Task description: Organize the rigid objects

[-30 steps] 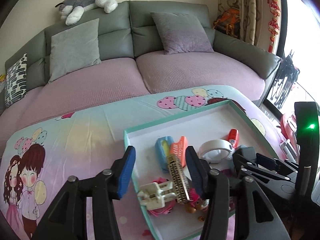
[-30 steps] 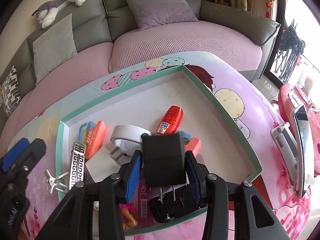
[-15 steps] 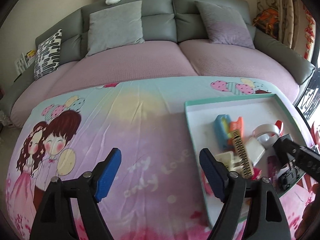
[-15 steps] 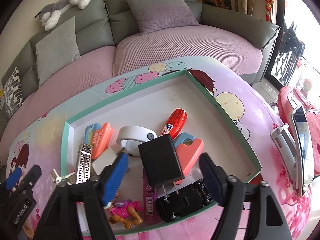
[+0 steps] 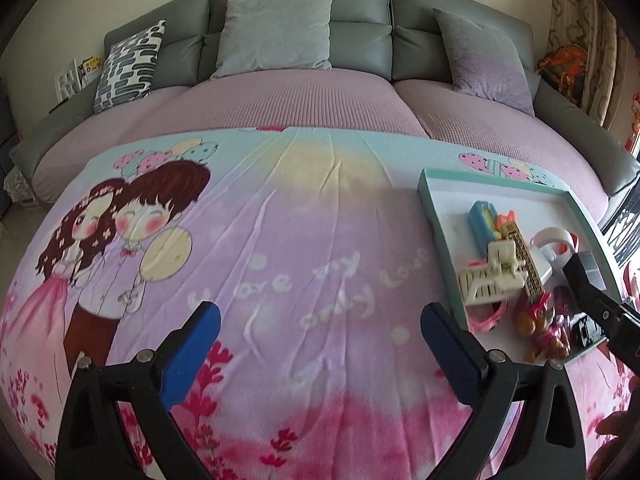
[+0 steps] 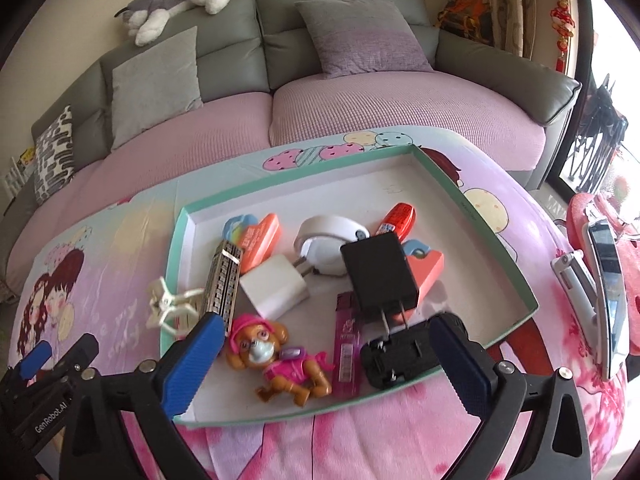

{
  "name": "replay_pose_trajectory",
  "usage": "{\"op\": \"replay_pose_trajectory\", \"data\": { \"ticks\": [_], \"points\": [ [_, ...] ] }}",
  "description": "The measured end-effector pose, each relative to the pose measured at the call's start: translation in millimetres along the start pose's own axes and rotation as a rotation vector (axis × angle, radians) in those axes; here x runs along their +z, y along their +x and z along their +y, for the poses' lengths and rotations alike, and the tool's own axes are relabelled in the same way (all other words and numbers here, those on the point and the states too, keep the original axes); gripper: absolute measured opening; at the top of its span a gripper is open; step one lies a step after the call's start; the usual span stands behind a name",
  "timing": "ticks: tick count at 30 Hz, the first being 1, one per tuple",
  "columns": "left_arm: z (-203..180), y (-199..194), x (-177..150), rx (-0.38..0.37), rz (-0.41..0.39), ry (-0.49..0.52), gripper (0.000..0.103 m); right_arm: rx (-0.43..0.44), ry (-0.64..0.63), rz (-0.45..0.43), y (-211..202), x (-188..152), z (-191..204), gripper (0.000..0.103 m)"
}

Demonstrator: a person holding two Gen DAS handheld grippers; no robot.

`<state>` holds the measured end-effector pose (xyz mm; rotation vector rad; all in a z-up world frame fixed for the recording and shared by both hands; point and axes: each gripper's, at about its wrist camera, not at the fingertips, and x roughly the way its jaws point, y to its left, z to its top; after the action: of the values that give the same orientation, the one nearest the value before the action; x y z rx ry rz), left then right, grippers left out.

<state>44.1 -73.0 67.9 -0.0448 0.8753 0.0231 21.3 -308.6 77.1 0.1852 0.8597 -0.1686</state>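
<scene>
1. Right wrist view: the right gripper [image 6: 324, 360] is hanging over the near end of the tray [image 6: 472, 208], its jaws opening wide and gripping nothing; the blue pads are clear of everything under them.
2. Between the fingers, a toy dog [image 6: 276, 356] in pink, a purple lighter [image 6: 349, 344] and a black toy car [image 6: 404, 356] are lying on the tray floor.
3. Just beyond, a black charger [image 6: 378, 270] is lying tilted, its prongs pointing toward the car, beside a white plug [image 6: 276, 286] and a harmonica [image 6: 222, 282].
4. Farther in, a white tape roll [image 6: 326, 240], a red tube [image 6: 400, 218] and an orange case [image 6: 260, 240] are sitting near the middle of the tray.
5. A white clip [image 6: 170, 306] is resting on the tray's left rim.
6. Left wrist view: the left gripper [image 5: 320, 354] is hovering over bare blanket [image 5: 280, 240] left of the tray, its jaws opening with nothing between them.
7. A grey sofa [image 5: 360, 20] is standing behind.
</scene>
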Motion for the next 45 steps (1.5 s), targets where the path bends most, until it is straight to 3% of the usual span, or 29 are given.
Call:
{"op": "replay_pose_trajectory", "data": {
  "ticks": [4, 10, 20, 45],
  "points": [
    [3, -5, -15, -0.002, 0.033, 0.001, 0.1, 0.023, -0.031, 0.024, 0, -20, 8, 0.103],
    [0, -14, -33, 0.092, 0.049, 0.035, 0.1, 0.051, -0.089, 0.066, 0, -44, 23, 0.103],
    [9, -14, -42, 0.184, 0.064, 0.05, 0.1, 0.042, -0.087, 0.079, 0, -52, 20, 0.103],
    [4, 2, -47, 0.178, 0.101, 0.085, 0.1, 0.018, -0.127, 0.098, 15, -53, 24, 0.103]
  ]
}}
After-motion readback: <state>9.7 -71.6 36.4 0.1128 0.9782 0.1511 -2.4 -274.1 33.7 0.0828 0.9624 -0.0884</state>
